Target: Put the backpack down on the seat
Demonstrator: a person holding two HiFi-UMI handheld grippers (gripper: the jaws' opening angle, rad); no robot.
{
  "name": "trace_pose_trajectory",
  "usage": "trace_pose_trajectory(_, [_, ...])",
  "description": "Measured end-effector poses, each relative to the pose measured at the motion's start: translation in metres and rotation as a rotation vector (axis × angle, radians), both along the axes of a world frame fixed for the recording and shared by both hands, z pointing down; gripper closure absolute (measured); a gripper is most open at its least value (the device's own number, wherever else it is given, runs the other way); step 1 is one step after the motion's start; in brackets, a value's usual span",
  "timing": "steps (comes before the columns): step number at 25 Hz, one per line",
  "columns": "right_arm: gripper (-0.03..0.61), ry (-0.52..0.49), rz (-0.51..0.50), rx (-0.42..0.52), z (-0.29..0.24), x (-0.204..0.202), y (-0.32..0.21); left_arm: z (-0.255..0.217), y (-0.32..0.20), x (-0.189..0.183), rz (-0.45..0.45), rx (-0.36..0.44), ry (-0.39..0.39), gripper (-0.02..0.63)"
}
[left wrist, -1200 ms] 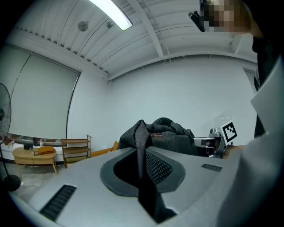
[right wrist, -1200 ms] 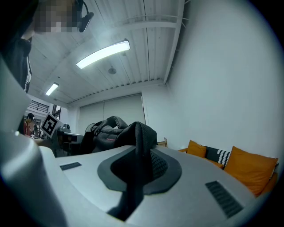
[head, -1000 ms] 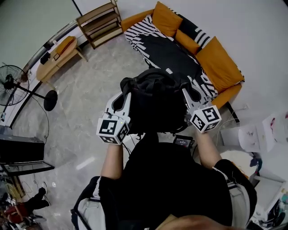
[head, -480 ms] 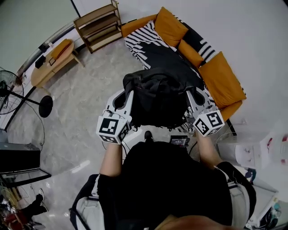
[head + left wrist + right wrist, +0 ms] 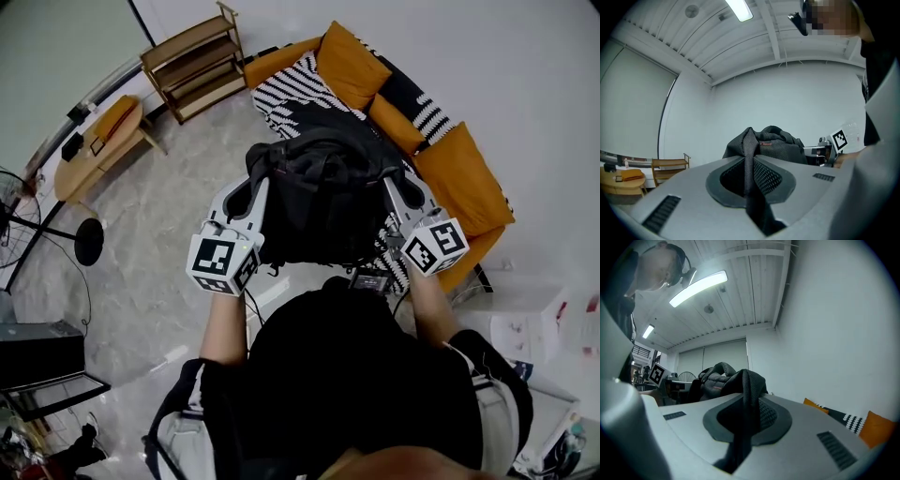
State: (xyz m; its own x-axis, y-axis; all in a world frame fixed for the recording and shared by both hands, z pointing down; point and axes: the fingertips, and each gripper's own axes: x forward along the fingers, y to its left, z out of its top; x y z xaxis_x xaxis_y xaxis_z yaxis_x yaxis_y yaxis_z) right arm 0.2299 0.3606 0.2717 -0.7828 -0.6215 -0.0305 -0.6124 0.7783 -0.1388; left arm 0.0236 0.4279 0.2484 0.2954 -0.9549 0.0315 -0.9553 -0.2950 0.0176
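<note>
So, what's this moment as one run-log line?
backpack: held up by sofa, not yet set down | left gripper: shut on strap | right gripper: shut on strap

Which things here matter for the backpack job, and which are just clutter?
Job: backpack; sofa; left gripper and right gripper, each shut on a backpack strap.
Clutter: shelf; table; fan.
</note>
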Motion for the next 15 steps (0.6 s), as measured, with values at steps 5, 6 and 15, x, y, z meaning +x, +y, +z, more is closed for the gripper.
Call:
trace_pose_trajectory(5, [0.532,-0.001,-0.008,-0.010,0.007,-0.011,-0.040,0.007,-0.042,-0.011,0.003,-0.020,-0.003,0.569])
trace_pose_trajectory(6, [0.532,-0.002,-0.009,-0.014,0.009,-0.014,-0.049,0.009,-0.051,-0.014,0.005,-0.025,0.000,0.569])
trace_pose_trajectory(15, [0.532,-0.020,-0.006,-0.051,0.029,-0.036,-0.156,0.027,-0.151,-0.033,0.046,-0.064,0.001,0.569])
